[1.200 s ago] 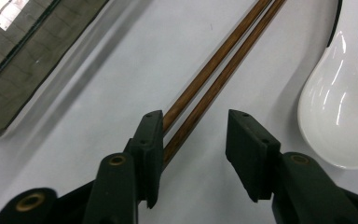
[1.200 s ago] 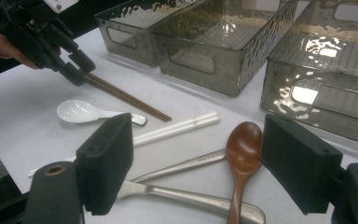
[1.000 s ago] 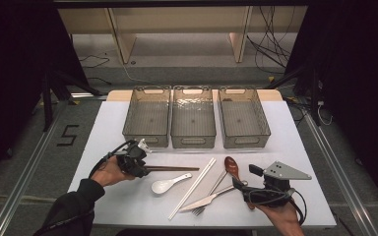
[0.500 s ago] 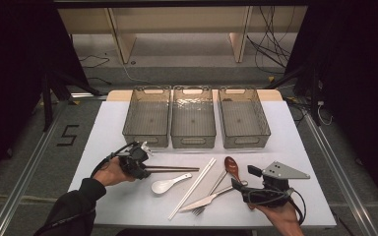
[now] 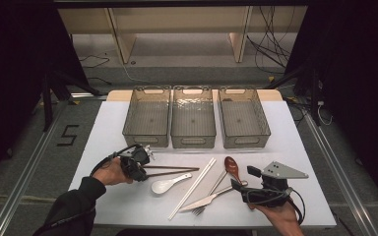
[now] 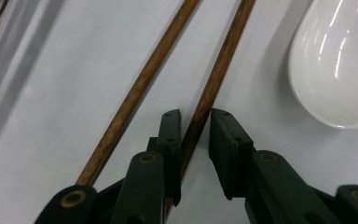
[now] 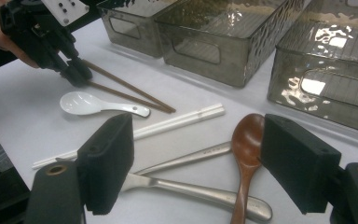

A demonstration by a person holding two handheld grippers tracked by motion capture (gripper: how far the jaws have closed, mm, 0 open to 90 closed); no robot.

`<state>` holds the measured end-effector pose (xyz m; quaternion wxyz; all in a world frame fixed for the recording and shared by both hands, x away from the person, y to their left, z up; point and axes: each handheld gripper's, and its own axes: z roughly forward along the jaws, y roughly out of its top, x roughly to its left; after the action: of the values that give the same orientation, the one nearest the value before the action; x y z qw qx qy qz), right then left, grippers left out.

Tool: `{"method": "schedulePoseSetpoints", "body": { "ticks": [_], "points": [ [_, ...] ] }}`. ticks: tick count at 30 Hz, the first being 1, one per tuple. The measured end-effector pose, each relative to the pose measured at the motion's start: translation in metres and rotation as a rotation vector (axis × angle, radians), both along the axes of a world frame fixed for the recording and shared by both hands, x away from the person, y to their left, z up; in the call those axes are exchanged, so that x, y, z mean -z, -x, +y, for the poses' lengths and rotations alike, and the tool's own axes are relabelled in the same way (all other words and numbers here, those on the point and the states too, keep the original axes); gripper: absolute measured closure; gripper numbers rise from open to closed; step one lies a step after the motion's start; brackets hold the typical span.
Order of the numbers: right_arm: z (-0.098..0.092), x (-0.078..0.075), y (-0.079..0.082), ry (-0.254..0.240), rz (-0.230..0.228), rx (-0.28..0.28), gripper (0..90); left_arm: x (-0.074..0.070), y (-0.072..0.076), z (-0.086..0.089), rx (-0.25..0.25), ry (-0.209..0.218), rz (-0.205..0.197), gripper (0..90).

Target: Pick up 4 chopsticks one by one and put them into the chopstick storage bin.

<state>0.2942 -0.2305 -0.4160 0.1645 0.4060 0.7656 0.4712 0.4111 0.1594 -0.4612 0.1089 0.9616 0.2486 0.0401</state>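
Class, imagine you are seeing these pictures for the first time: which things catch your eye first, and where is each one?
Three smoky see-through bins stand side by side at the far side of the white table. In front of them lies a scatter of cutlery: brown chopsticks, a white spoon, white chopsticks and a wooden spoon. At the near left, the left tongs have just been closing around one brown chopstick, while the right tongs stand wide open over the metal cutlery handles.

A single black digit "5" (image 5: 68, 135) can be read, marked on the grey floor (image 5: 24, 147), well apart from the left jaws, outward from them.
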Motion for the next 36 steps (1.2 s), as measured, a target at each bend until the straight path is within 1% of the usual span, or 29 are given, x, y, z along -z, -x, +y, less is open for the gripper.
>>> {"method": "schedulePoseSetpoints", "body": {
  "ticks": [3,5,7,8,9,11,13,17,18,21,23,27,33,35,36],
  "points": [
    [-0.0002,0.0005,-0.0006,0.003,0.005,-0.001,27.1,-0.0003,0.0026,-0.0023,0.027,-0.020,-0.010,75.5],
    [-0.0008,0.0011,-0.0014,-0.009,0.020,0.002,27.1,-0.0001,0.0042,-0.0031,0.043,-0.024,-0.022,76.3],
    [-0.0016,0.0015,-0.0020,-0.004,0.019,0.006,27.2,-0.0009,0.0051,-0.0037,0.075,-0.042,-0.026,77.1],
    [-0.0018,0.0016,-0.0021,-0.003,0.019,0.007,27.3,-0.0001,0.0064,-0.0046,0.069,-0.033,-0.031,77.5],
    [-0.0019,0.0015,-0.0019,-0.004,0.021,0.009,27.3,-0.0008,0.0065,-0.0050,0.086,-0.047,-0.035,77.7],
    [-0.0018,0.0014,-0.0019,-0.004,0.020,0.008,27.5,-0.0007,0.0076,-0.0059,0.095,-0.053,-0.041,78.0],
    [-0.0007,0.0018,-0.0021,0.008,0.022,0.010,27.8,-0.0008,0.0081,-0.0069,0.105,-0.058,-0.040,79.5],
    [-0.0004,0.0022,-0.0023,0.012,0.028,0.010,27.9,-0.0006,0.0085,-0.0073,0.111,-0.057,-0.044,80.1],
    [-0.0004,0.0022,-0.0022,0.011,0.027,0.010,27.9,-0.0013,0.0083,-0.0070,0.132,-0.067,-0.043,80.3],
    [-0.0003,0.0022,-0.0023,0.013,0.029,0.010,27.9,-0.0006,0.0093,-0.0077,0.140,-0.061,-0.046,82.7],
    [-0.0002,0.0024,-0.0024,0.014,0.029,0.009,27.9,-0.0011,0.0094,-0.0081,0.146,-0.070,-0.045,83.0],
    [0.0000,0.0029,-0.0028,0.018,0.032,0.009,28.0,-0.0008,0.0093,-0.0071,0.151,-0.061,-0.048,83.4],
    [-0.0006,0.0028,-0.0028,0.018,0.032,0.010,28.1,-0.0011,0.0086,-0.0057,0.141,-0.049,-0.047,83.7],
    [-0.0007,0.0028,-0.0029,0.018,0.032,0.010,28.1,-0.0015,0.0085,-0.0050,0.133,-0.042,-0.048,83.7],
    [-0.0007,0.0028,-0.0029,0.018,0.033,0.009,28.1,-0.0035,0.0083,-0.0041,0.135,-0.031,-0.042,83.7]
  ]
}}
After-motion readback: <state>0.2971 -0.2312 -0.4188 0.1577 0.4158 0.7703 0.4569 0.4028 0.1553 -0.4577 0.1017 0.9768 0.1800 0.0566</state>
